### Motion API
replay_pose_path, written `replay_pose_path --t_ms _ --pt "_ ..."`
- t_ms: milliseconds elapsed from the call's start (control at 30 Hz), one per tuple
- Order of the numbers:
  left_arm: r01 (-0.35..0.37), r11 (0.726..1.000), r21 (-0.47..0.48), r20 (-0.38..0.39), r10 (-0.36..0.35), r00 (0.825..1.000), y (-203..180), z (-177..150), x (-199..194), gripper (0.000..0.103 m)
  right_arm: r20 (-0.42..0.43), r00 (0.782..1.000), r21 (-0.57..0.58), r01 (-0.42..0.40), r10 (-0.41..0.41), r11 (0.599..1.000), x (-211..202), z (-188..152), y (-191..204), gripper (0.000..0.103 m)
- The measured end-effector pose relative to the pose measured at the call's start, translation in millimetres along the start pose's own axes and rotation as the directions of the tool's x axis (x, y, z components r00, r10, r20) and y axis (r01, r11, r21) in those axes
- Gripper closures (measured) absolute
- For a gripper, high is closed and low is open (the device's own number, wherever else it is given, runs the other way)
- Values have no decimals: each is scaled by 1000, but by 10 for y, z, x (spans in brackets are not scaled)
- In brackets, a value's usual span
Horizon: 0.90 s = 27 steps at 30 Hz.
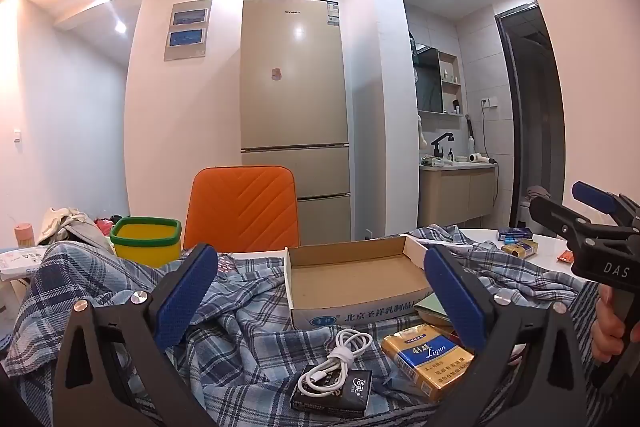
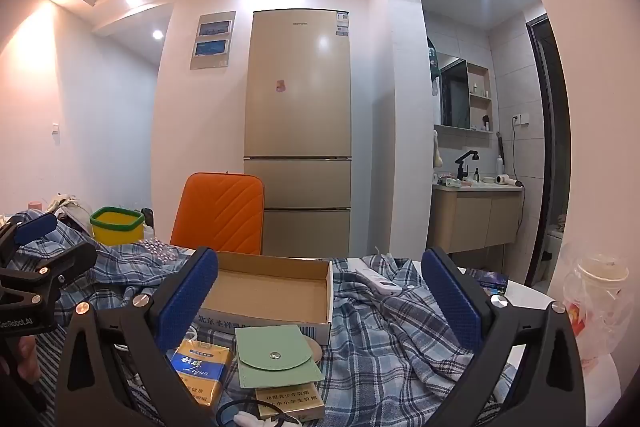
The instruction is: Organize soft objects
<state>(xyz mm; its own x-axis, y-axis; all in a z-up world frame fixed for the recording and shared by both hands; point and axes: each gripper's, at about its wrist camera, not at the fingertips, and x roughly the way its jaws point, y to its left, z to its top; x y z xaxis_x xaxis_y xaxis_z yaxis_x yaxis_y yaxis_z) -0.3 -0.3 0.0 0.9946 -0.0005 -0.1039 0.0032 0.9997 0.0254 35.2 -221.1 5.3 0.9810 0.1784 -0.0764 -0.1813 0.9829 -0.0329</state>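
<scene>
Both jaws are held wide, empty; the rumpled blue plaid cloth, at five o'clock of the open cardboard box, is best pinched at a raised fold.

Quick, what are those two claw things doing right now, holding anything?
Left gripper: open, holding nothing.
Right gripper: open, holding nothing.

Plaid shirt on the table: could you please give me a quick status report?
Left gripper and right gripper open, nothing held. Plaid shirt rumpled, untouched. Cardboard box, cigarette pack, green pouch lying on it.
</scene>
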Motion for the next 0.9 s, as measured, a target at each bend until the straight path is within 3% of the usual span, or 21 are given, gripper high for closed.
replay_pose_path --t_ms 900 --pt "-3 1000 -2 28 3 1000 -1 11 -51 0 -2 1000 1 0 0 1000 3 -1 -4 0"
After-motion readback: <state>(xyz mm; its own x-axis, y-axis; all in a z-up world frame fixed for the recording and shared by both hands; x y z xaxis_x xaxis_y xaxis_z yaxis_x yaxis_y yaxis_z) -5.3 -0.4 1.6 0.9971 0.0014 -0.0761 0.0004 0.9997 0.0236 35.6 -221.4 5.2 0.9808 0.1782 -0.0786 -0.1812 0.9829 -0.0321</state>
